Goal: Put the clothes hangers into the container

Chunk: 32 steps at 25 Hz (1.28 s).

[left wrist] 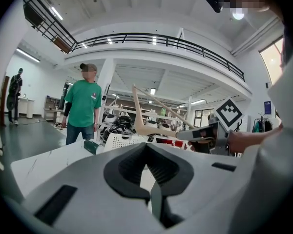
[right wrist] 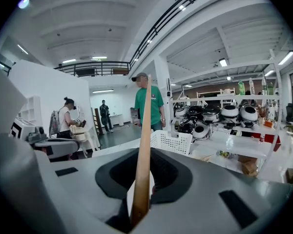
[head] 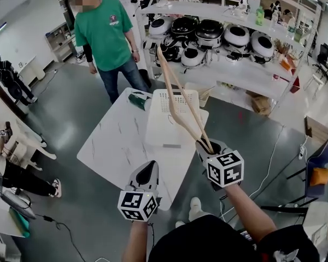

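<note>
Hangers are the whole job, and only one shows: a wooden clothes hanger (right wrist: 143,145), held up in the air and not yet stowed. At the left, the left claw (head: 148,172) hangs low over the near edge of the white tabletop (head: 112,141). Its jaws are pressed together on nothing, so it has no part in the carry. Further along, a small dark green object (head: 137,100) lies at the far side of the tabletop, just beside the container (head: 177,98), a white basket with perforated walls that stands open near the middle. What can be seen of its inside looks bare and white, with no hanger in it, though the far wall hides part of the bottom. Right of the container's near end, the right claw (head: 207,146) is clenched on one end of the hanger. From there the two wooden arms slant up and away over the basket, and their far tip is high above its far rim. Nothing else wooden lies on the tabletop. As I judge it, the pick-up and carry are done for this hanger. It must now be tipped down, lowered into the basket and let go. Whether more hangers wait elsewhere cannot be told.
</note>
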### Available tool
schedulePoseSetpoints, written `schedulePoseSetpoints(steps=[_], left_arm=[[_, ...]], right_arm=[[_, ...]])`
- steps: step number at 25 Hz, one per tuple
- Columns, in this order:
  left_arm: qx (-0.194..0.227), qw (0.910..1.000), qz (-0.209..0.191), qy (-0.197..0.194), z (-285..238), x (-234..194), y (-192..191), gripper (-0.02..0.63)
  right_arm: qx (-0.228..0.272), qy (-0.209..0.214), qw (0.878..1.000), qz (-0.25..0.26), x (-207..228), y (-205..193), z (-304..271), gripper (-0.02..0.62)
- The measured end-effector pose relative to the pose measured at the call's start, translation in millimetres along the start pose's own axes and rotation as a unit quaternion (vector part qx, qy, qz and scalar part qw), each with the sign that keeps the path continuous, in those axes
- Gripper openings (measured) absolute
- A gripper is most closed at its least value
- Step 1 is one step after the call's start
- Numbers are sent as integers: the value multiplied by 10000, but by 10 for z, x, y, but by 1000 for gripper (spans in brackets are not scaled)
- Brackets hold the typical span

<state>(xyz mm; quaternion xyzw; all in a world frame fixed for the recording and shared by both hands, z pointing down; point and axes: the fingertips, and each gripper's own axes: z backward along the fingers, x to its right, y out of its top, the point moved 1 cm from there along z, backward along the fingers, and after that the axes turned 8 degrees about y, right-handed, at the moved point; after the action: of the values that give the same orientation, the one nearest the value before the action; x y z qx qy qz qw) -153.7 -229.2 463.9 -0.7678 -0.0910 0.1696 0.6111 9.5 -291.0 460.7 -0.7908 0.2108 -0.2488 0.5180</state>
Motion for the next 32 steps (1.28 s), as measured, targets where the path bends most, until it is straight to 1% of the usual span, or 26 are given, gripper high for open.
schedulePoseSetpoints(steps=[12,20,32], left_arm=[[26,9999,-27,131,-481,-22,83,5],[40,9998,-56,170,-647,-29,137,5],[35,9998,-50,181,-747,-63,138,5]], right_arm=[[-322,166,9993,24,329,-32,-493,64],[-847,60,9964,-34,536,-197,-807,64],[-1432,-15,9897,-3,667,-414,-1082,64]])
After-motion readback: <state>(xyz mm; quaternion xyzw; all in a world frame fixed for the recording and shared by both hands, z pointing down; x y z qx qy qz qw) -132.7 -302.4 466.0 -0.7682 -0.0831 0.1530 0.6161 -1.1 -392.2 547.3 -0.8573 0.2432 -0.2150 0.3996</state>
